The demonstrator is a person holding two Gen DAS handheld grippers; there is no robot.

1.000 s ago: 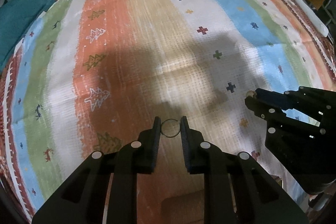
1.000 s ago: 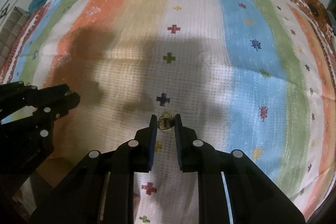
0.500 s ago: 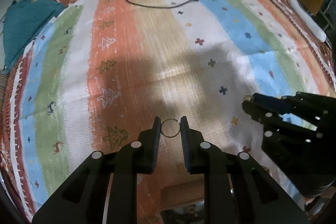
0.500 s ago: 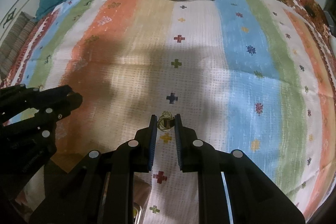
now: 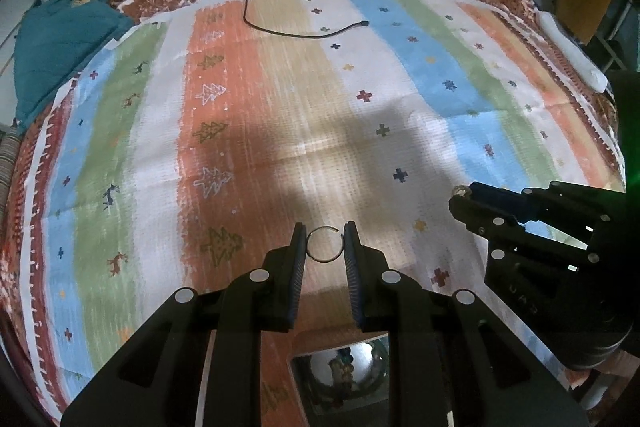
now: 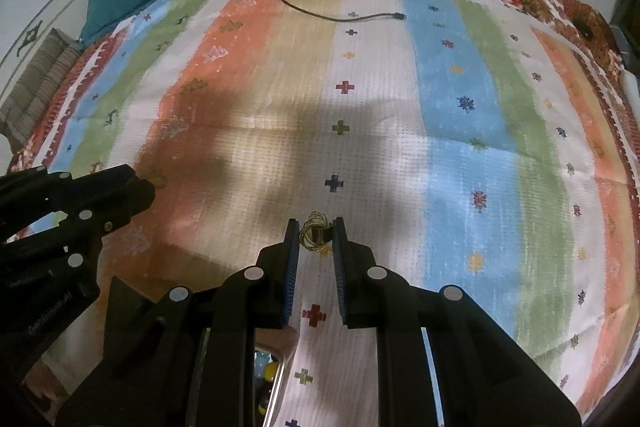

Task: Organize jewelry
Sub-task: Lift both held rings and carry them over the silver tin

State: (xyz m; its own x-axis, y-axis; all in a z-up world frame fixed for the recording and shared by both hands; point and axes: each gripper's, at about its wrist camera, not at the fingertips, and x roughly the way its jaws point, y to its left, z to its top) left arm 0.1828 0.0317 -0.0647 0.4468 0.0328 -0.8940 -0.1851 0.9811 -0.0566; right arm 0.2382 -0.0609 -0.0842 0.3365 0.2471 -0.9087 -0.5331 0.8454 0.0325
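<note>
Jewelry is in hand on both sides but none of it shows as put away yet. The left gripper (image 5: pixel 324 241) has its jaws closed on a thin wire ring (image 5: pixel 325 245), an open hoop pinched at the fingertips. The right gripper (image 6: pixel 316 237) has its jaws closed on a gold ring (image 6: pixel 317 235) with a coil of gold wire at its top. Both pieces hang above the striped bedspread (image 5: pixel 248 131), clear of the cloth. I judge the pick-up finished and the sorting still to do. The only container in view is a wooden box (image 5: pixel 340 379) at the lower edge, below the left gripper, with a mirror-like panel; small coloured things show in it, too blurred to name, and I cannot tell whether they lie inside or are reflections. A black cable (image 5: pixel 304 31) lies far off on the bedspread.
</note>
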